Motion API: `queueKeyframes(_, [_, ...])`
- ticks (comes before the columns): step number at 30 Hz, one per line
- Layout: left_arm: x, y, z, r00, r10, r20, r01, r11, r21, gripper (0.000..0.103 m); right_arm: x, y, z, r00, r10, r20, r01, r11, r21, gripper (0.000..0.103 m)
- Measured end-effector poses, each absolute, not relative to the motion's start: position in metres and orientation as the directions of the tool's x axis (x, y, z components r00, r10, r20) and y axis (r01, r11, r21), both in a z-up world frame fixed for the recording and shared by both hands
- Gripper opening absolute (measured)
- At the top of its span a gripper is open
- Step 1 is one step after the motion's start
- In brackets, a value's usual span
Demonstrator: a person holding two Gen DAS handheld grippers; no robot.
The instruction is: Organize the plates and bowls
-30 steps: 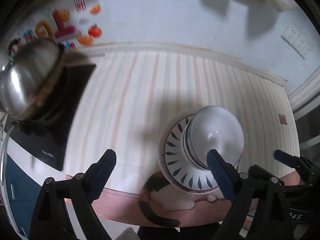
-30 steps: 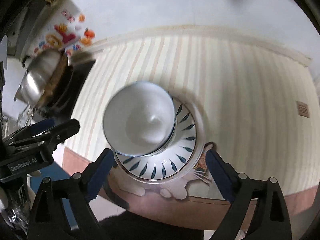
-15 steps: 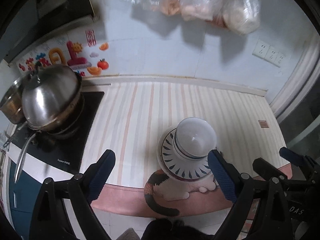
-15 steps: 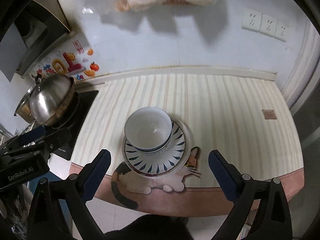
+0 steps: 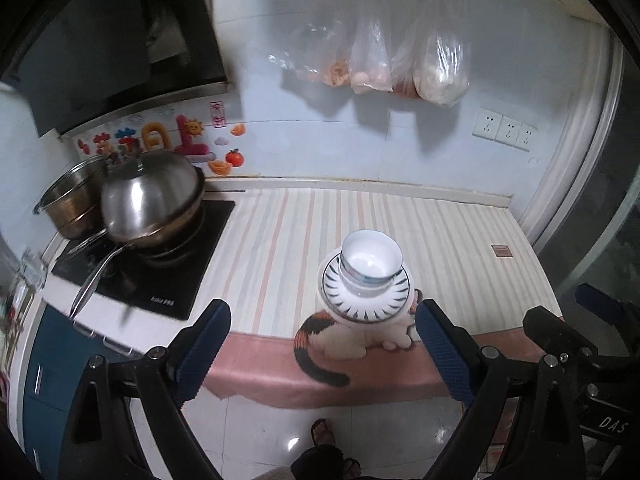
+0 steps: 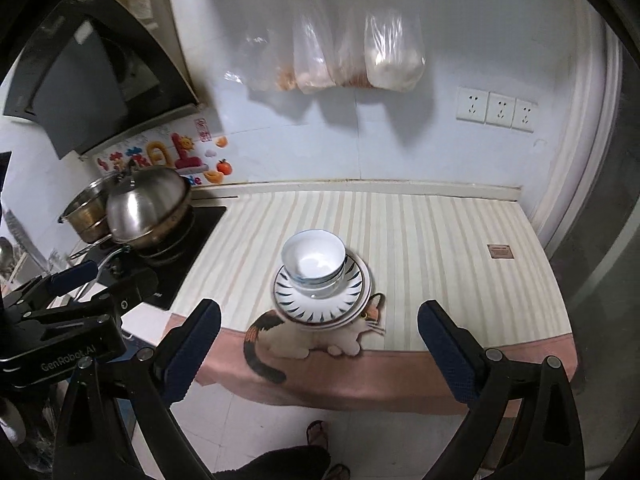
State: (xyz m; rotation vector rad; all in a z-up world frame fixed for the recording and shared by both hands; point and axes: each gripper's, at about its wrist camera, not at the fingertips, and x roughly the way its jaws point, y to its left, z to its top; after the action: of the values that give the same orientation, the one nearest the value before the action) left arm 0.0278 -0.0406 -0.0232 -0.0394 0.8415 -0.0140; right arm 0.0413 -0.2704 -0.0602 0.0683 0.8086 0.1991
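White bowls [image 5: 370, 266] nested upright atop blue-petal-rimmed plates [image 5: 366, 300].

A domed steel lid [image 5: 150, 196] covers a pan on the black induction cooktop [image 5: 160, 276], beside a steel pot [image 5: 70, 206]. 3 wall sockets [image 6: 496, 110] sit right of hanging plastic bags [image 6: 340, 52]. A cat picture [image 6: 304, 340] decorates the striped counter mat [image 6: 440, 248].

A home kitchen is shown. A lidded steel pan [image 5: 150, 200] and a pot [image 5: 70, 204] are set on a black cooktop [image 5: 160, 276] under a range hood [image 5: 108, 40]. Food bags [image 5: 384, 52] are hung on the tiled wall above a striped counter [image 5: 280, 240].
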Motion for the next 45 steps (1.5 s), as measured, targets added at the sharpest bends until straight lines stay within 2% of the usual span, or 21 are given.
queueKeyframes(8, [-0.028,-0.039,-0.01,0.675,-0.009,-0.738,-0.024,0.999,-0.035,0.095,-0.034,-0.277,-0.04,0.706,0.187,-0.683,-0.14,0.982,0.124,0.101])
queueKeyframes(15, [-0.051,-0.038,-0.006,0.686,-0.004,-0.728,-0.016,1.0,-0.021,0.095,-0.065,-0.277,-0.031,0.719,0.169,-0.674,-0.122,0.986,0.118,0.102])
queueKeyframes(45, [-0.064,-0.016,0.005,0.715,-0.013,-0.699,-0.014,0.999,-0.032,0.095,-0.075,-0.26,-0.016,0.759,0.108,-0.642,-0.066,0.994,0.088,0.102])
